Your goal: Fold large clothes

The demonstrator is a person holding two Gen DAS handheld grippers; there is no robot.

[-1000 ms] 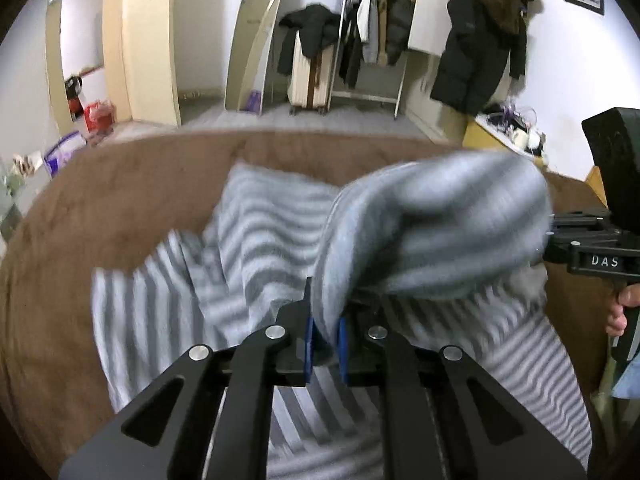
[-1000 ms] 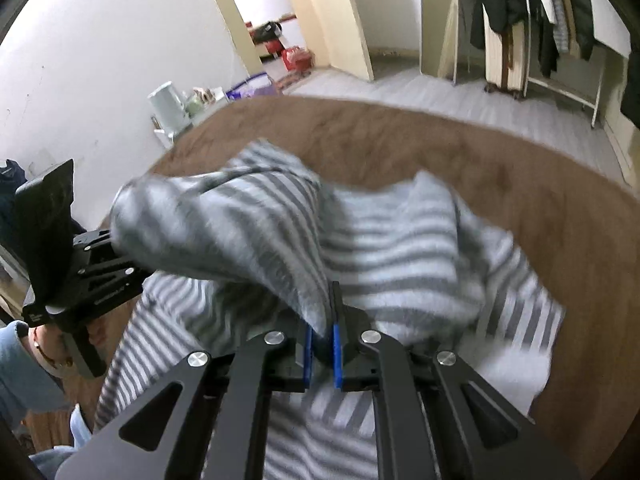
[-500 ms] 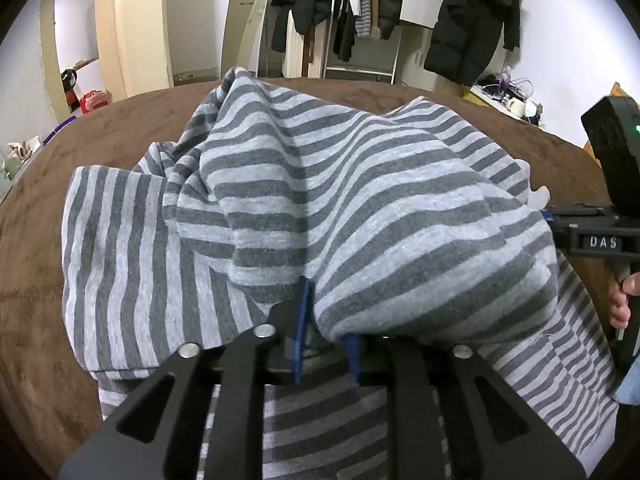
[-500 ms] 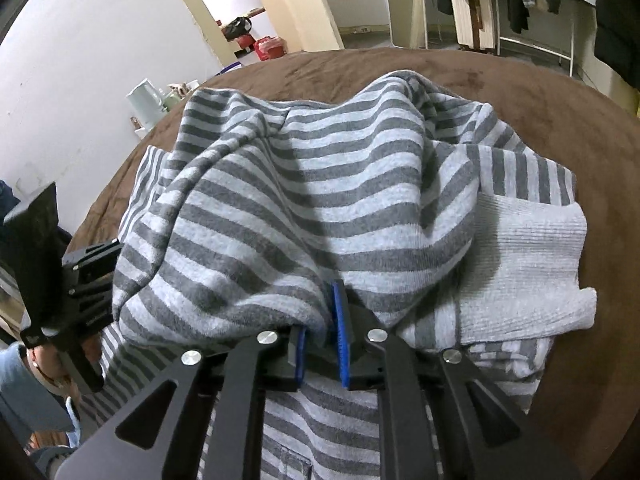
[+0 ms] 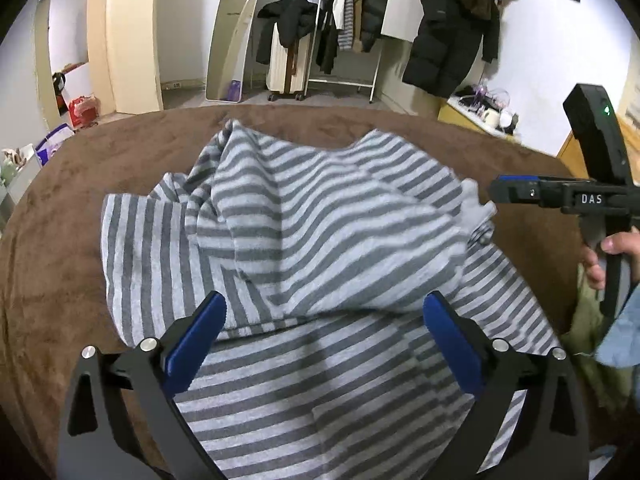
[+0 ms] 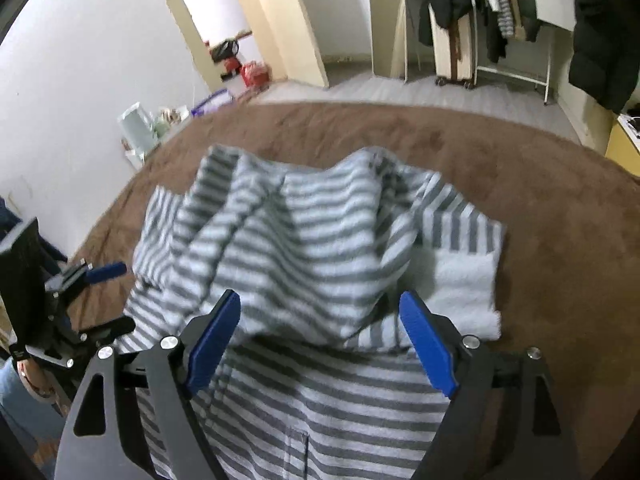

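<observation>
Your left gripper [image 5: 324, 340] and right gripper [image 6: 320, 340]: jaws just opened wide, nothing pinched. Grey-striped knit garment [image 5: 320, 216] lies bunched, folded over itself, on brown plush bedspread [image 5: 60, 240]. Risk: loose puffy fold slumps open, or your fingers snag it pulling away.

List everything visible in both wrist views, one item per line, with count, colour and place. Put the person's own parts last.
striped garment: one, grey and light grey, bunched on the blanket
brown blanket: one, brown, under the garment
suitcase: one, cream, by the far wall, a black jacket draped over it
clothes rack: one, white, beside the suitcase
long black coat: one, hanging on the wall
left gripper: black with blue pads, open, jaws just opened, nothing pinched
right gripper: same, open
hand: one, on the right gripper's handle
</observation>
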